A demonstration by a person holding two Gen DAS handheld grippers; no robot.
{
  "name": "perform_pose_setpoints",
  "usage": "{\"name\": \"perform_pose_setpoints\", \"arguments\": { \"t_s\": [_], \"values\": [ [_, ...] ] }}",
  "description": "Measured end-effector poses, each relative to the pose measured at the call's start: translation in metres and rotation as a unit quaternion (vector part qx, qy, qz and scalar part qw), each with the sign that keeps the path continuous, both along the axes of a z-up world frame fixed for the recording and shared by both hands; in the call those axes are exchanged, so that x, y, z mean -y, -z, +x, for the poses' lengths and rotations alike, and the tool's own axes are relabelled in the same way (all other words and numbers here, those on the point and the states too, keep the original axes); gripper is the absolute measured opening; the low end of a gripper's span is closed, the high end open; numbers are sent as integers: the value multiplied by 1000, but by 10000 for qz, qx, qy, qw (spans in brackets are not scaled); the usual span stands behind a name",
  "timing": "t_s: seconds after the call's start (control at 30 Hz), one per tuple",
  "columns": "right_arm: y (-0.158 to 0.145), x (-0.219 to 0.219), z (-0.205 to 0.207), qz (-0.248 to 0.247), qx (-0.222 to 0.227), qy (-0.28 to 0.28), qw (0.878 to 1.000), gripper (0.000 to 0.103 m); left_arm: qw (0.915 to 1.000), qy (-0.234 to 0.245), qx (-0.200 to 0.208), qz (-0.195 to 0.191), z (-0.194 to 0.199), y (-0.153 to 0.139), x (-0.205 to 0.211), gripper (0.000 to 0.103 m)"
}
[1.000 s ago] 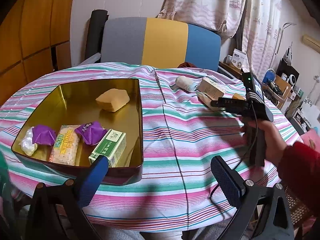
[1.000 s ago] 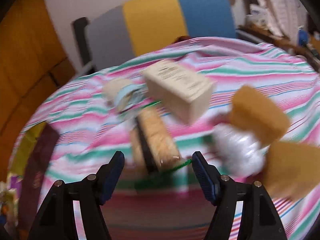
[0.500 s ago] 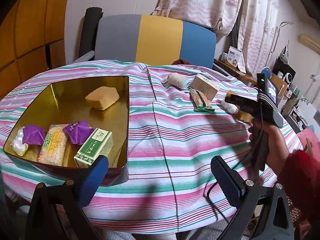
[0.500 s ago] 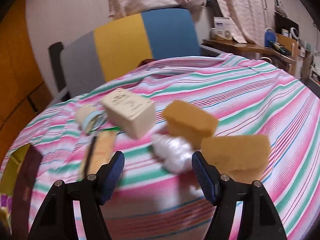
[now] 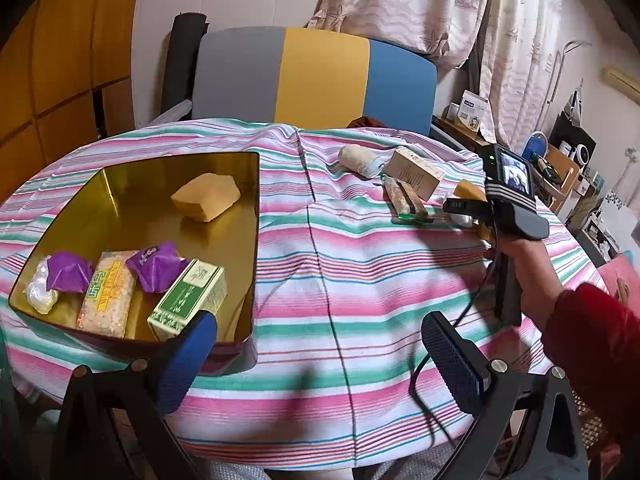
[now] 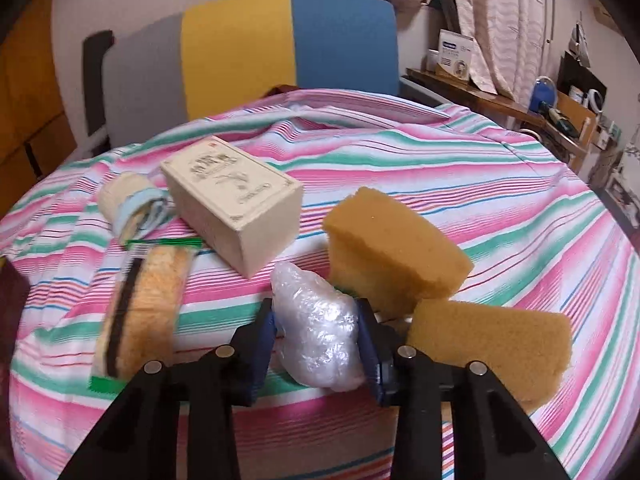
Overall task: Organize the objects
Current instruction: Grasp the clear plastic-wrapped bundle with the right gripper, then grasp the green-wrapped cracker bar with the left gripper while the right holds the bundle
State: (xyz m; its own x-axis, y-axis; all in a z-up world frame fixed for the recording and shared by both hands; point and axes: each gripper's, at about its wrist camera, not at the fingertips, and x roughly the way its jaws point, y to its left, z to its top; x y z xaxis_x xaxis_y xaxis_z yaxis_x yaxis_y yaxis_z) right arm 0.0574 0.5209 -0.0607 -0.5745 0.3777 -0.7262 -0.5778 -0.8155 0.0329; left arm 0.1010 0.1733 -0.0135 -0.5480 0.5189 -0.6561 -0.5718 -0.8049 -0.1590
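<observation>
My right gripper (image 6: 318, 340) is shut on a clear plastic-wrapped lump (image 6: 316, 328) that rests on the striped tablecloth (image 6: 460, 184). Around it lie two yellow sponges (image 6: 394, 252) (image 6: 492, 344), a cream box (image 6: 232, 200), a wrapped cracker pack (image 6: 144, 304) and a rolled cloth (image 6: 132, 208). My left gripper (image 5: 320, 364) is open and empty above the near table edge, right of a gold tin (image 5: 120, 196). The tin holds a yellow sponge (image 5: 206, 196), a green box (image 5: 188, 300), two purple packets (image 5: 154, 266), a cracker pack (image 5: 108, 296) and a clear wrapped lump (image 5: 38, 296).
A chair (image 5: 320, 80) with grey, yellow and blue panels stands behind the table. Shelves with clutter (image 5: 568, 160) stand at the right under curtains. The right hand and its gripper handle (image 5: 512, 216) show in the left wrist view.
My right gripper has moved forward onto the plastic-wrapped lump and closed from wide open onto it. The left wrist view has shifted slightly; the left gripper stays open.
</observation>
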Motion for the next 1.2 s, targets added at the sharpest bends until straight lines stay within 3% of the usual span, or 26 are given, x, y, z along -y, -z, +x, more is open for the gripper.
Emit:
{"name": "perform_pose_setpoints", "arguments": {
  "t_s": [0.23, 0.33, 0.57, 0.83, 1.03, 1.1, 1.2],
  "values": [
    [-9, 16, 36, -677, -822, -588, 9926, 38, 9999, 54, -108, 70, -12, -12, -22, 103],
    [-6, 24, 47, -753, -831, -703, 9912, 38, 9999, 144, -51, 8, -21, -14, -42, 103],
    [11, -1, 75, -1136, -1057, 254, 9876, 38, 9999, 139, 36, -10, -55, -13, -107, 103],
    [14, -5, 78, -1115, -1206, 399, 9856, 38, 9984, 319, 131, -446, -103, 17, -212, 103],
    [16, -6, 80, -1108, -1302, 481, 9841, 38, 9961, 508, 38, -717, -117, 44, -255, 102],
    [16, -7, 82, -1116, -1321, 500, 9837, 38, 9945, 605, -100, -844, -117, 51, -260, 98],
    [17, -7, 82, -1116, -1339, 511, 9834, 38, 9931, 696, 268, -907, -127, 64, -264, 82]
  ]
}}
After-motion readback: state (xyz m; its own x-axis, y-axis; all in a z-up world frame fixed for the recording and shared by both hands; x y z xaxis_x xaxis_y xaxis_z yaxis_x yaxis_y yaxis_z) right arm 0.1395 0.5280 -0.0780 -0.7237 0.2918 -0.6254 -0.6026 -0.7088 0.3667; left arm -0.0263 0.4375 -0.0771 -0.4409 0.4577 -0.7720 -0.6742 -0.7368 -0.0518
